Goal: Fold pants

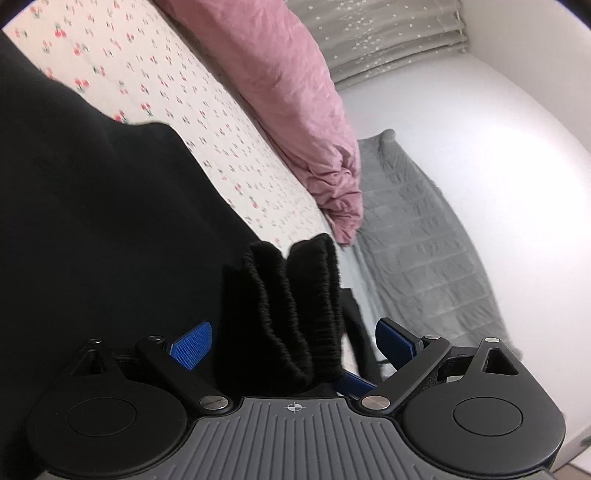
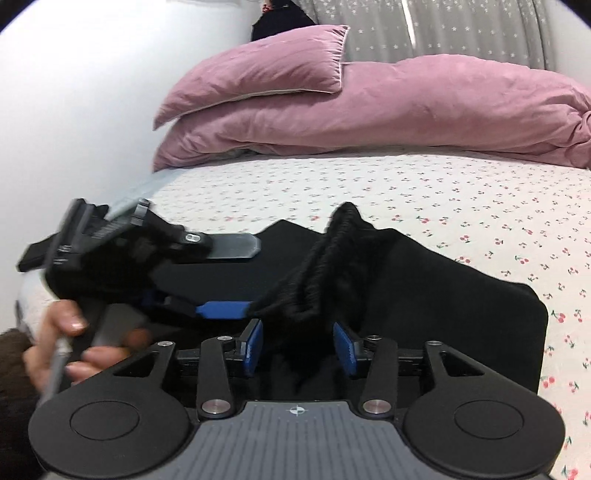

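Note:
Black pants [image 1: 92,221] lie on a cherry-print bed sheet [image 1: 147,74]. Their ribbed waistband [image 1: 295,314] bunches up between the blue pads of my left gripper [image 1: 293,341], which stands wide open with neither pad pressing the cloth. In the right wrist view the same waistband [image 2: 325,266] rises in a ridge over the pants [image 2: 424,302]. Beneath it my right gripper [image 2: 299,349] is open, with black cloth in the gap and the pads clear of it. The left gripper [image 2: 251,277] appears there too, open and held by a hand [image 2: 66,332].
A pink duvet [image 2: 369,110] and pillow [image 2: 258,74] lie piled at the head of the bed. A grey quilted blanket [image 1: 424,240] hangs off the bed's side by a white wall [image 1: 498,147]. Grey starred curtains [image 1: 388,33] hang behind.

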Demonstrator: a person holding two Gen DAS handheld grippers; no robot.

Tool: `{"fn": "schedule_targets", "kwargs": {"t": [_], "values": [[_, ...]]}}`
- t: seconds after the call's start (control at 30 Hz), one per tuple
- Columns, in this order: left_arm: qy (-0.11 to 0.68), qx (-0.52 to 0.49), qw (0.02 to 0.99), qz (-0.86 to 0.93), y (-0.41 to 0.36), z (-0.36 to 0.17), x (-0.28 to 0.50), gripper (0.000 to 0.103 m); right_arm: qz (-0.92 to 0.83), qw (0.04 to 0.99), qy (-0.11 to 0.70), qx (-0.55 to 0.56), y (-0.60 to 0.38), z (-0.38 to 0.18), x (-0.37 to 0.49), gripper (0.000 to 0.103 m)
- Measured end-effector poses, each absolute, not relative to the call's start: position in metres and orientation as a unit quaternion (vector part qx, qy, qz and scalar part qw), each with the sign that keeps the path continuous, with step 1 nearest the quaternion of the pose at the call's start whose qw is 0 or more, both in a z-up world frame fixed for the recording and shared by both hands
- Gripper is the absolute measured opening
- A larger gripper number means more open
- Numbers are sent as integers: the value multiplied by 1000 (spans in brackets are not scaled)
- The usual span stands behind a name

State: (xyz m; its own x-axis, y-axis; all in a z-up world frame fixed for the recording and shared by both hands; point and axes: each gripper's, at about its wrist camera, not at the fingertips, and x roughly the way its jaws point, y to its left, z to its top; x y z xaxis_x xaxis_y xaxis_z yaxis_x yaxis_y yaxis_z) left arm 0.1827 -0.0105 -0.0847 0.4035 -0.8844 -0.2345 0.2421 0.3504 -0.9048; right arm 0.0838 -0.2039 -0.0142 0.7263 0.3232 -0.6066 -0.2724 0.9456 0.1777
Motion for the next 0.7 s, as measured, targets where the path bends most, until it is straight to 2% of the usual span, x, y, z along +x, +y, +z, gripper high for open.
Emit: {"fn": "schedule_targets", "kwargs": {"t": [0.27, 0.43, 0.47, 0.53, 0.57, 0.6, 0.63, 0.67, 0.7], "values": [[403, -467, 673, -409, -21, -94, 203, 97, 311, 882, 352, 47, -182, -18, 107, 48], [411, -467, 669, -407, -21, -95, 204, 95, 316, 884, 343, 36, -189, -8, 93, 48], [414, -459, 675, -403, -23, -93, 204, 92, 312, 887, 338, 43, -195, -6, 92, 48], [424, -431, 691, -395, -27, -91, 203, 84, 292, 896, 332, 44, -203, -5, 93, 47], [428, -418, 700, -390, -29, -90, 203, 74, 277, 900, 333, 44, -208, -5, 92, 48], [433, -405, 709, -382, -31, -89, 202, 60, 264, 903, 337, 49, -210, -7, 98, 48], [439, -392, 718, -370, -34, -89, 202, 51, 252, 903, 342, 56, -214, -8, 101, 48], [444, -384, 725, -359, -34, -91, 201, 31, 244, 904, 345, 63, -219, -10, 102, 48], [448, -379, 733, -345, -35, -92, 200, 25, 237, 905, 346, 66, -222, -12, 105, 48]]}}
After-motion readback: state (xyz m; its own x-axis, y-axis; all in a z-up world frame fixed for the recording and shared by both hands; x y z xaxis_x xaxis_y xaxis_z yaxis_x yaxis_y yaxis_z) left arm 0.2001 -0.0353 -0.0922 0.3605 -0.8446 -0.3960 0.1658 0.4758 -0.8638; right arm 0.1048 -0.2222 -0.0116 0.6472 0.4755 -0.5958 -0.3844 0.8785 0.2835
